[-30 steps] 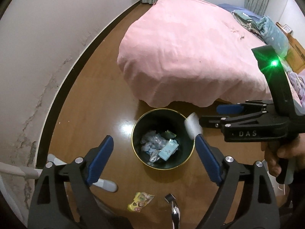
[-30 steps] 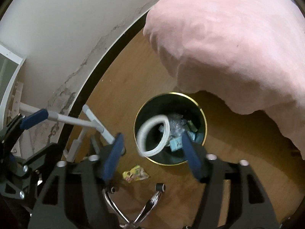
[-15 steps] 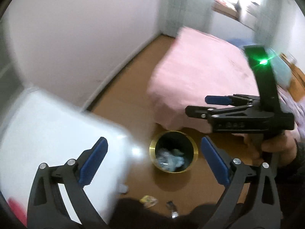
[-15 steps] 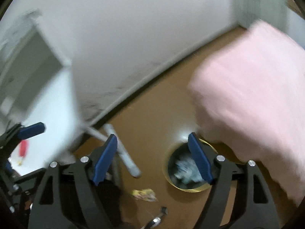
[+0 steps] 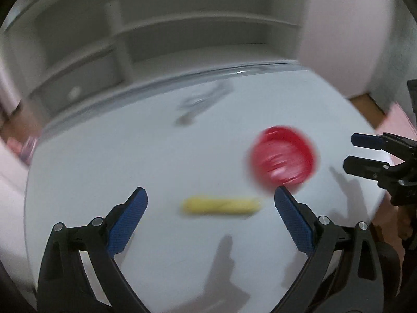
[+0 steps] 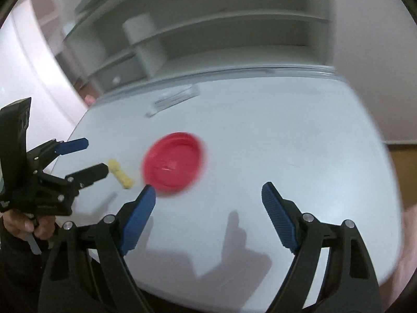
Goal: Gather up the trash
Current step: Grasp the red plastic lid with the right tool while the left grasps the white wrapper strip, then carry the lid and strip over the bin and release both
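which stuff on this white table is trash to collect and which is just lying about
Likely for the job:
- yellow wrapper
- red lid (blurred, looks like a lid or shallow dish)

Just there:
- white table
- shelf unit behind it
- pale flat item near the far edge, too blurred to name

White table [image 5: 156, 156] before blurred white shelving [image 5: 182, 26].

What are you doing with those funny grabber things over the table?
A person is collecting trash with a grabber in each hand. Both the left gripper and the right gripper hang open over a white table, holding nothing. On the table lie a red lid and a small yellow wrapper. The wrapper sits between the left gripper's fingers, untouched. The picture is blurry.
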`<action>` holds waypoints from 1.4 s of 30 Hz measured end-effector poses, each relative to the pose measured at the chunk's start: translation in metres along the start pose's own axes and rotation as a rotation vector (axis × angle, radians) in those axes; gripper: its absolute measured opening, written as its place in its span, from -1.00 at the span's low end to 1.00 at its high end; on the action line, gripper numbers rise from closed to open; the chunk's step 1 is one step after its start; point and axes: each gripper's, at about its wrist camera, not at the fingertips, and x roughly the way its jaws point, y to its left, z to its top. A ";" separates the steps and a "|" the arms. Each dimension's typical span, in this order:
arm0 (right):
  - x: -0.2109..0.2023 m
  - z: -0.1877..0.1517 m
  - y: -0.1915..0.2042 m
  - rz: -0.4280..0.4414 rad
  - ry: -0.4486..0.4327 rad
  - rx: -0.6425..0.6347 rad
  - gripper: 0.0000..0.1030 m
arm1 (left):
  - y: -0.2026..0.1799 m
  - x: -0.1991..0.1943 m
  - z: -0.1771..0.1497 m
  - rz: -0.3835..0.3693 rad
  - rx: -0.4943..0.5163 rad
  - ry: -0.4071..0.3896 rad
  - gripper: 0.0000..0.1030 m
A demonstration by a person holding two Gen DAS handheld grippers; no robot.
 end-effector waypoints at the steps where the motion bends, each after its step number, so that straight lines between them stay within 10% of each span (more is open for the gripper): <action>1: 0.011 0.004 0.009 -0.001 0.018 -0.018 0.57 | 0.012 0.000 -0.006 0.006 -0.017 0.008 0.85; 12: 0.075 0.018 0.039 -0.110 0.114 -0.081 0.61 | 0.035 0.006 -0.016 -0.057 0.023 0.033 0.85; 25: 0.043 0.023 0.014 -0.105 0.030 -0.046 0.51 | 0.003 0.087 0.093 -0.085 0.122 -0.007 0.83; 32: 0.027 0.014 -0.004 -0.104 0.017 -0.023 0.51 | 0.000 0.128 0.114 -0.050 0.089 0.065 -0.03; 35: 0.021 0.011 -0.012 -0.102 0.006 -0.010 0.51 | -0.002 0.122 0.110 -0.027 0.054 0.080 -0.84; 42: -0.019 -0.009 -0.051 -0.135 -0.061 0.075 0.50 | -0.039 0.072 0.096 -0.065 0.055 0.004 -0.93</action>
